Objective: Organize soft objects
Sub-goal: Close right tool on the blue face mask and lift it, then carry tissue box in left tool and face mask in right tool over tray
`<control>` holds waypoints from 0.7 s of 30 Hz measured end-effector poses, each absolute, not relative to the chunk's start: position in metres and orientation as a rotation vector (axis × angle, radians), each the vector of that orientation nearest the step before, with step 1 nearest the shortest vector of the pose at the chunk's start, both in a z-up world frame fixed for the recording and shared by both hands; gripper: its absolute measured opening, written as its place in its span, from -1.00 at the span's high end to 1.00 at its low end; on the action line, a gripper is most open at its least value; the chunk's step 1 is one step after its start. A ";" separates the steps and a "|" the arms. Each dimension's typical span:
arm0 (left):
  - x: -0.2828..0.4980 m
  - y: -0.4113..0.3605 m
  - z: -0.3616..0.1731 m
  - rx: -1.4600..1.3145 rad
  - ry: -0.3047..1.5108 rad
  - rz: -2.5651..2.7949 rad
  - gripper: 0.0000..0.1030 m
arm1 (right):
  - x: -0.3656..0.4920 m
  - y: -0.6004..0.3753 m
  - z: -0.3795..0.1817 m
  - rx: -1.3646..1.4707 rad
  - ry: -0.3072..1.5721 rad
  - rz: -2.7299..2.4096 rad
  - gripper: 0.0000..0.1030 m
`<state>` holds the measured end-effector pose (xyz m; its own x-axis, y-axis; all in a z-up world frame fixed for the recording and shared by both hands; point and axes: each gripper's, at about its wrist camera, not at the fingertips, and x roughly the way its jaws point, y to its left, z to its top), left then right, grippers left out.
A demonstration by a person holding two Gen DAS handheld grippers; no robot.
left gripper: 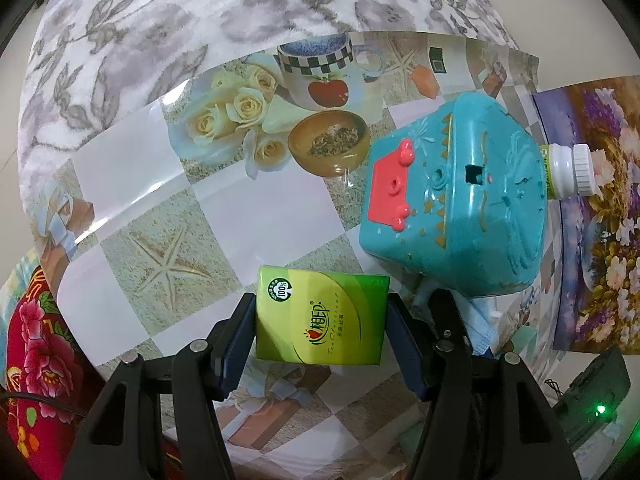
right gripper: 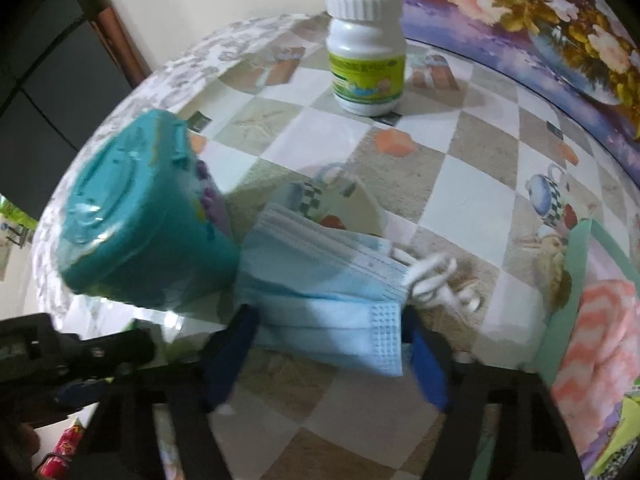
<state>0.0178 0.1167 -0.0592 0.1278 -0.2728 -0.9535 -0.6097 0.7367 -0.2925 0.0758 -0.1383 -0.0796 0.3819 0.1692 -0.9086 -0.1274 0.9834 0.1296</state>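
Tissue pack (left gripper: 322, 320) clamped in left gripper (left gripper: 320, 330), mask stack (right gripper: 320, 296) in right gripper (right gripper: 328, 350)

Two wrist fisheyes, both tilted steeply down at one patterned tablecloth (left gripper: 224, 208)

The left view looks from just behind its gripper (left gripper: 320, 320), close above the cloth, with the teal toy (left gripper: 452, 200) to its right and the white bottle (left gripper: 568, 170) peeking past it. The right view sits near the cloth behind its own gripper (right gripper: 326, 344), blurred, facing the same teal toy (right gripper: 140, 216) at its left and the bottle (right gripper: 366, 56) farther off; toy, bottle and cloth are shared
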 end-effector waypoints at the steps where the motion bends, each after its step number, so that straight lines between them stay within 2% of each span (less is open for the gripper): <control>1: 0.019 0.116 -0.061 -0.768 1.462 0.284 -0.26 | 0.076 -0.139 -0.079 0.044 1.163 0.184 -0.05; 10: 0.023 0.101 -0.072 -0.767 1.467 0.278 -0.26 | 0.070 -0.163 -0.076 0.197 1.156 0.168 0.59; 21: 0.029 0.081 -0.071 -0.741 1.461 0.252 -0.26 | 0.046 -0.174 -0.047 0.226 1.112 0.143 0.68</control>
<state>0.0291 0.0814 -0.0713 0.1308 -0.2765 -0.9521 -0.5797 0.7577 -0.2997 0.0458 -0.1744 -0.0474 0.4368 0.2262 -0.8707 -0.0006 0.9679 0.2512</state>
